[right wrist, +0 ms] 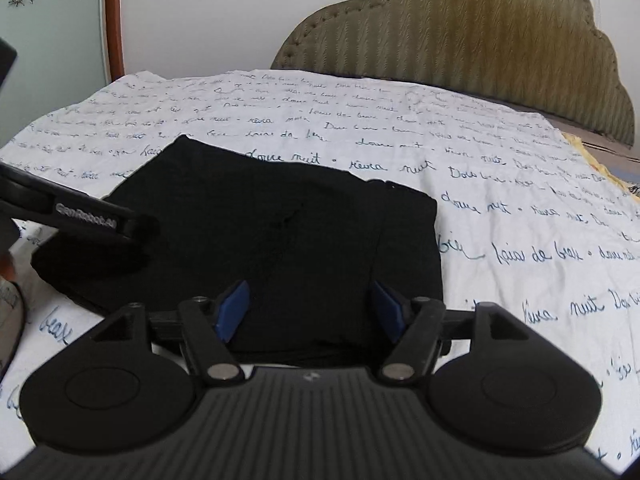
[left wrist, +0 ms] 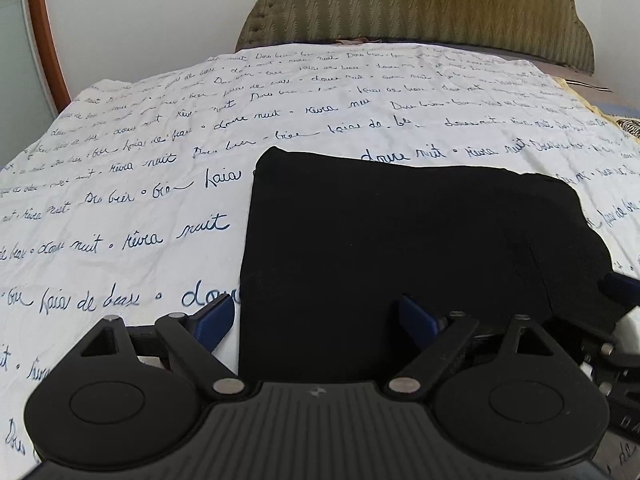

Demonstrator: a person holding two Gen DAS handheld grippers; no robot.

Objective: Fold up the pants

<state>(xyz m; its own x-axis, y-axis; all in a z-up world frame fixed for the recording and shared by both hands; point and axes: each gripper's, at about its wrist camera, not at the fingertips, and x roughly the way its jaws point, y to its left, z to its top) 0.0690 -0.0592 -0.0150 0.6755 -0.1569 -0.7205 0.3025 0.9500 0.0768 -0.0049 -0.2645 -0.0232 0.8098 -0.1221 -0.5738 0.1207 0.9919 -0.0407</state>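
A bed with a script-printed sheet (left wrist: 140,200) fills both views, its padded headboard (left wrist: 420,4) at top. The black pants (left wrist: 400,248) lie centre frame, folded into a compact rectangle. The left gripper (left wrist: 316,320) and right gripper (right wrist: 310,306) are both spread, empty. Folding looks nearly done; next likely smoothing or withdrawing.

Black pants (left wrist: 400,248) lie folded into a flat, roughly square bundle on the bed.

Soft even daylight, no hard shadows; black pants (left wrist: 400,248) lose all detail; fisheye bends edges, corners vignetted, far sheet (right wrist: 360,120) text soft.
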